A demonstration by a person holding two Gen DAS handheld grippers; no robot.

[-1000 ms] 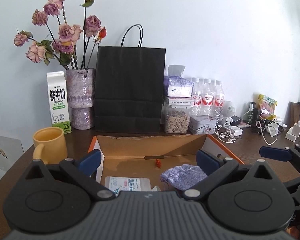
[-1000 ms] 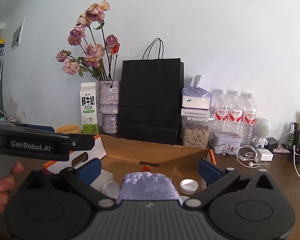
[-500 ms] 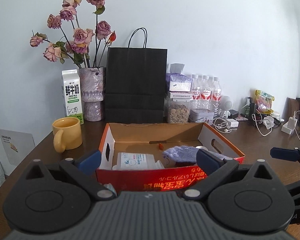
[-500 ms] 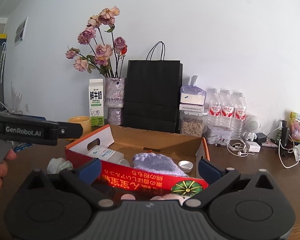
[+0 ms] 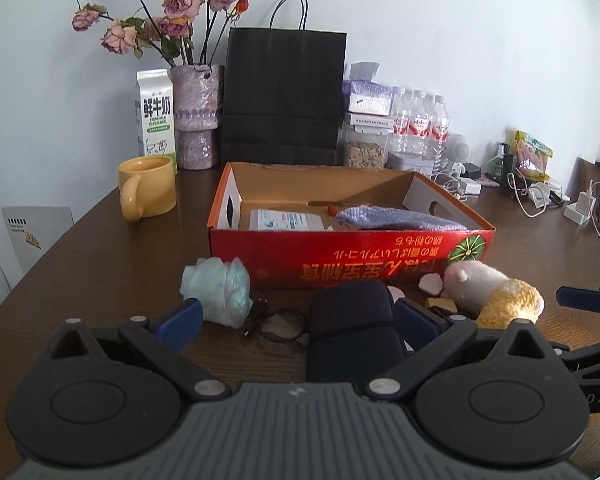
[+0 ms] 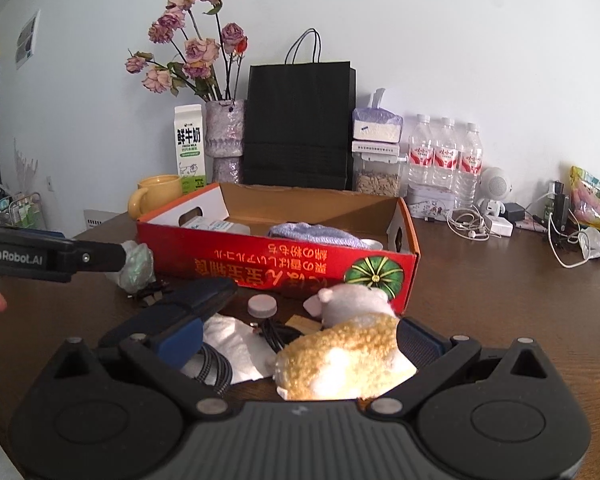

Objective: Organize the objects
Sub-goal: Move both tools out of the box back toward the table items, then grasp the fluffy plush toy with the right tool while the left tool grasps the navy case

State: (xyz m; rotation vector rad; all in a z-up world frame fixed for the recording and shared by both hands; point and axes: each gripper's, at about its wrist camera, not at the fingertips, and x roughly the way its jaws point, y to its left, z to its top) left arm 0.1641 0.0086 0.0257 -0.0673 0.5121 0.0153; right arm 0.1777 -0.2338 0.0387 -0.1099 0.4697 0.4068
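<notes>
A red cardboard box [image 5: 352, 254] [image 6: 276, 264] stands open on the brown table, holding a purple cloth [image 5: 396, 218] and a white packet [image 5: 286, 220]. In front of it lie a dark blue case [image 5: 352, 332] [image 6: 172, 312], a pale green crumpled bag [image 5: 218, 290] [image 6: 134, 266], a plush sheep [image 5: 492, 294] [image 6: 348, 344], a grey cap [image 6: 262, 305] and a white tissue [image 6: 236, 346]. My left gripper [image 5: 296, 322] is open, its fingers either side of the case. My right gripper [image 6: 300, 340] is open around the sheep.
A yellow mug [image 5: 148, 186], milk carton [image 5: 155, 114], flower vase [image 5: 196, 116], black paper bag [image 5: 282, 96], seed jar [image 5: 364, 148] and water bottles [image 5: 420, 120] stand behind the box. Cables and chargers [image 5: 532, 196] lie at the right. A black cable [image 5: 278, 326] lies by the case.
Both grippers have pulled back from over the box toward the near edge and lowered. The loose things in front of the box have come into view.
</notes>
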